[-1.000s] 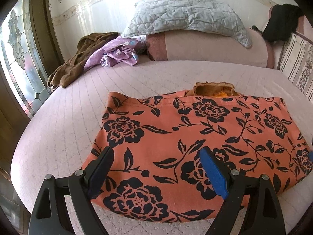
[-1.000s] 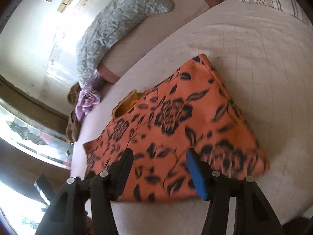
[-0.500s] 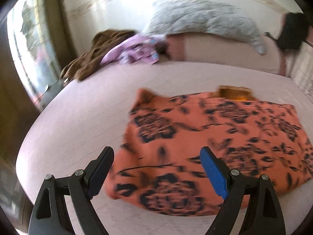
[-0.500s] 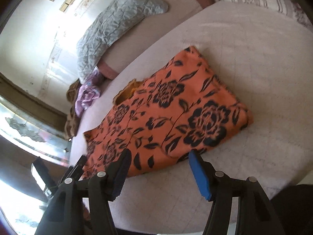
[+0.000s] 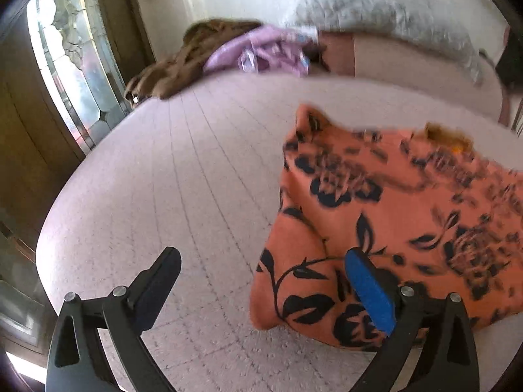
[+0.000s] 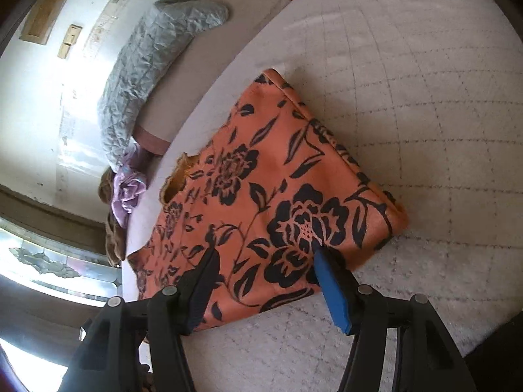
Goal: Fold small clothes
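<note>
An orange garment with a black flower print (image 5: 385,209) lies folded flat on the pale quilted bed (image 5: 183,176). It also shows in the right wrist view (image 6: 261,196), with a tan inner collar at its far edge. My left gripper (image 5: 261,281) is open and empty, at the garment's near left corner, with its blue pad (image 5: 369,290) over the cloth. My right gripper (image 6: 264,274) is open and empty, hovering over the garment's near edge.
A brown garment (image 5: 183,62) and a purple one (image 5: 258,54) lie heaped at the bed's far left. A grey quilted pillow (image 6: 147,62) rests on a pink bolster (image 5: 408,62) at the headboard. A stained-glass door (image 5: 75,65) stands left of the bed.
My left gripper has swung left, off the garment's middle to its left corner. My right gripper pulled back from the cloth, then came close over its near edge again. Both stayed open.
</note>
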### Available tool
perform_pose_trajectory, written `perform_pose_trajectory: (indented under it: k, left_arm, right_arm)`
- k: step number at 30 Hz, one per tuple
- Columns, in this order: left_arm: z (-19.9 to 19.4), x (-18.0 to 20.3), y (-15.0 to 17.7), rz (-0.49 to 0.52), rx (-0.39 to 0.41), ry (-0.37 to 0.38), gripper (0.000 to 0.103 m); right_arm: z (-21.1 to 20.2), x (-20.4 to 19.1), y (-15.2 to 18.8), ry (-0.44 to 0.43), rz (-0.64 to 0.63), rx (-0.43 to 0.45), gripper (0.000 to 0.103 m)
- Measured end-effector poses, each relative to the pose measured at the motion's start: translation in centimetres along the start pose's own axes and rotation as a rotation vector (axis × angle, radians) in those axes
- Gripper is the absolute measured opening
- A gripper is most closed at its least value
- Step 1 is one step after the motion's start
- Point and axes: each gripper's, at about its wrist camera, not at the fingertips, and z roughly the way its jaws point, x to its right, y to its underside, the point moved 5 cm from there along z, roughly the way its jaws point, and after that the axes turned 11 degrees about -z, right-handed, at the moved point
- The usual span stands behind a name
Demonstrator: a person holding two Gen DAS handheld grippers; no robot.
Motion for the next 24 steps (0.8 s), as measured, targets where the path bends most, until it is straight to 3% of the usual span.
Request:
perform_pose_trajectory:
  k: [5,8,10,13,16,20,24]
  left_arm:
    - [-1.7,0.4,-0.8,0.018,0.057,0.006,0.101]
    - [0.0,0.1,0.0,0.015,-0.010,-0.040,0.101]
    - [2.2,0.0,1.2,0.034,-0.088,-0.084,0.101]
    - [2.5,-0.1,1.4,0.009,-0.097,-0.061,0.101]
    - [1.1,0.5,1.0,0.046,-0.063,-0.046,0.101]
    - [-1.4,1.7,0.1,0.040,0.019,0.031,0.101]
    - [-2.3,2.5,-0.6,0.025,0.041,0.062,0.101]
  right_arm:
    - [-1.9,-1.3,0.3,-0.025,-0.066,0.055,0.065]
    - [-2.1,-2.2,0.1,0.006,-0.110,0.092,0.061]
    - [-1.1,-2.0,0.2,0.035,-0.118,0.049,0.031]
    - [1.9,0.0,1.0,0.059,-0.043,-0.071,0.029]
    - [1.2,-0.5,0.7,0.044,-0.052,-0.040,0.030]
    - [-0.8,-2.0,0.8,0.009,-0.096,-0.009,0.033]
    - [-2.0,-2.7,1.4,0.000,-0.107,0.002,0.033]
